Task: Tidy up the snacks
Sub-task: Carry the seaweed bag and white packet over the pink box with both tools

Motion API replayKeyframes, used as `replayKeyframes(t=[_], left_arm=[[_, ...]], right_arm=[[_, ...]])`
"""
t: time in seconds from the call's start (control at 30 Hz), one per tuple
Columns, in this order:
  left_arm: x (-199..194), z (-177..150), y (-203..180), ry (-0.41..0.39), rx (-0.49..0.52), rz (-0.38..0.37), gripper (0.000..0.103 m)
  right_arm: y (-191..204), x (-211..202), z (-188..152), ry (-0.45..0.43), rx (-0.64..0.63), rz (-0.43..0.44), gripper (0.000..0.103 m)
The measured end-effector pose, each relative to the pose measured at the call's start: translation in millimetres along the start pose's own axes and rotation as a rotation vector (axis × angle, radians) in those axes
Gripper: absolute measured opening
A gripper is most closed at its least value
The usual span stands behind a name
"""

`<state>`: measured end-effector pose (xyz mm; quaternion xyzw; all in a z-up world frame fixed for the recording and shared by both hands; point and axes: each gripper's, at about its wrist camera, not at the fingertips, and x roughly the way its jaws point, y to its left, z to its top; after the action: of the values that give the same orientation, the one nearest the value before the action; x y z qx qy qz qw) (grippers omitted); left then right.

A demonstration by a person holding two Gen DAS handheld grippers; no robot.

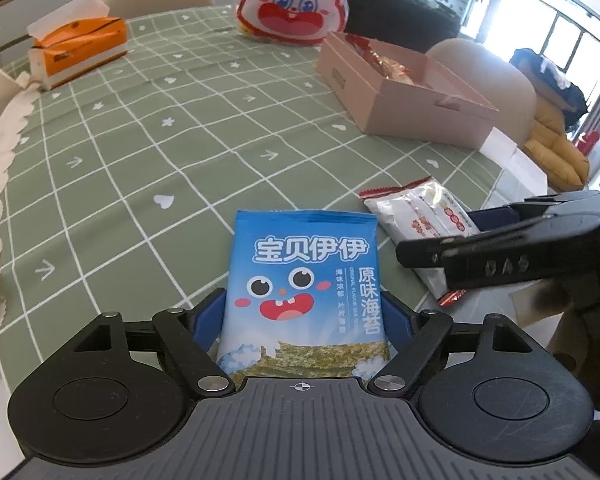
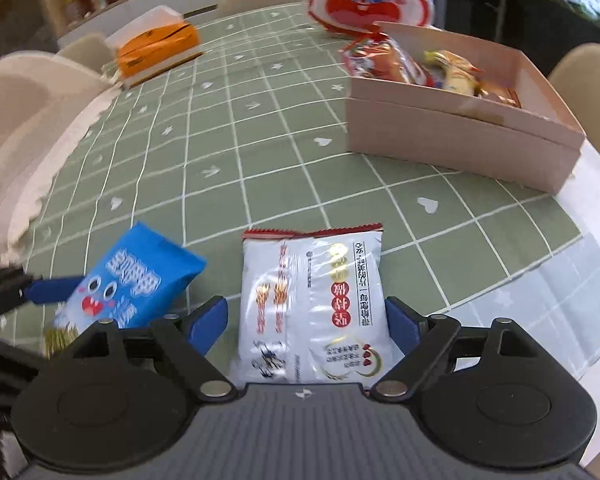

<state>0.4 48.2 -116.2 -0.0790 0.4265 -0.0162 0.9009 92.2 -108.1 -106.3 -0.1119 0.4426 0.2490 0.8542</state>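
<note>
My left gripper [image 1: 304, 316] is shut on a blue seaweed snack packet [image 1: 304, 276], holding it by its sides just above the green checked tablecloth. It also shows in the right wrist view [image 2: 132, 280]. My right gripper [image 2: 306, 316] is shut on a white snack packet with red trim [image 2: 312, 300], which also shows in the left wrist view [image 1: 416, 212]. A pink cardboard box [image 2: 460, 136] with several wrapped snacks inside stands at the right; in the left wrist view [image 1: 404, 96] it lies far right.
An orange tissue box [image 1: 76, 48] sits at the far left of the table. A red and white rabbit-face bag [image 1: 292, 4] stands at the back behind the pink box. Beige chairs surround the table. The table edge runs close at the right.
</note>
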Motion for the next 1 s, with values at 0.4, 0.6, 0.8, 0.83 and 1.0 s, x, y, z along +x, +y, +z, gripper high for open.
replayKeyframes(t=[0.4,0.6,0.8,0.83,1.0], left_arm=[[-22.0,33.7,-51.8,-0.034,0.046,-0.055,0.083],[-46.1,116.3,-99.2,-0.257,0.076,-0.115,0.083],[-12.0,205.4,-138.8,-0.374,0.086,-0.095,0.085],[4.0,218.4,-142.6,-0.367,0.066,-0.104,0.085],[96.9,255.2,-146.5,-0.264,-0.037,-0.168,0.088]], right_arm=[[-59.4,-67.5,17.1,-0.106,-0.034,0.012,0.076],[-125.0,-141.1,73.1,-0.323,-0.022,-0.047,0.076],[-187.6,-181.4,145.1,-0.478,0.001,-0.054,0.076],[-195.5,-179.7,154.8,-0.489,-0.005,-0.065,0.076],[-227.0,-145.9,182.5,-0.432,0.006,-0.022,0.076]])
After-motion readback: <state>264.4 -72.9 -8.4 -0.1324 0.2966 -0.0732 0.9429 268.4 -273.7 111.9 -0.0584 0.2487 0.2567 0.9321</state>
